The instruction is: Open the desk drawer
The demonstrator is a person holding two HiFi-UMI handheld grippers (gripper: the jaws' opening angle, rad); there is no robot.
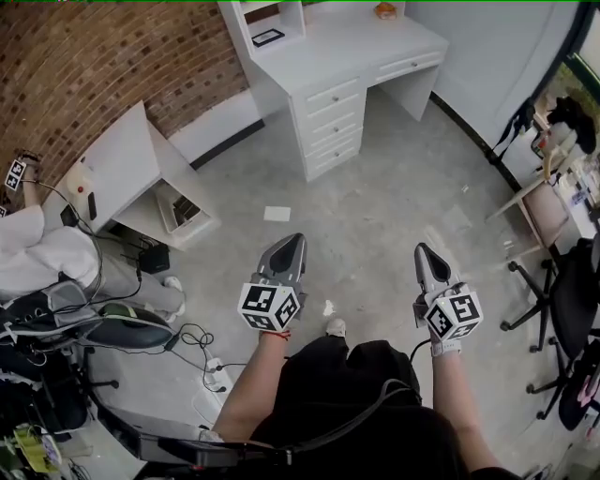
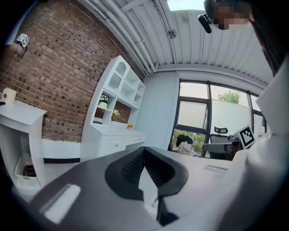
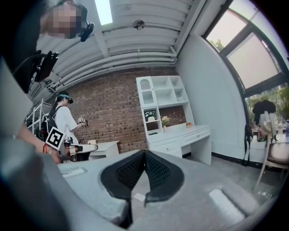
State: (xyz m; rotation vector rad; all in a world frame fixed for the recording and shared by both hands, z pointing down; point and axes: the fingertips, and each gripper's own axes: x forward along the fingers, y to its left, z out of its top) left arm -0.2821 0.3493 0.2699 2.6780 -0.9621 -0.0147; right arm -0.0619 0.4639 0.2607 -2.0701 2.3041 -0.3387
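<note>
We find the desk drawers (image 1: 333, 120) shut flush in the pedestal of the white desk (image 1: 361, 45), which stands against the far wall at the top of the head view, well apart from both grippers. Bare concrete floor (image 1: 375, 216) lies open between us and the pedestal, with only a paper scrap (image 1: 277, 214) on it. A low white table (image 1: 117, 164) and a tangle of cables crowd the left edge, and office chairs (image 1: 562, 300) crowd the right. The left gripper (image 1: 289, 246) and right gripper (image 1: 427, 253) hang side by side over the floor, each with its jaws together at the tips and nothing between them. The desk's shelf unit (image 1: 267, 19) is cut off by the top edge, and the drawer handles are too small to make out.
</note>
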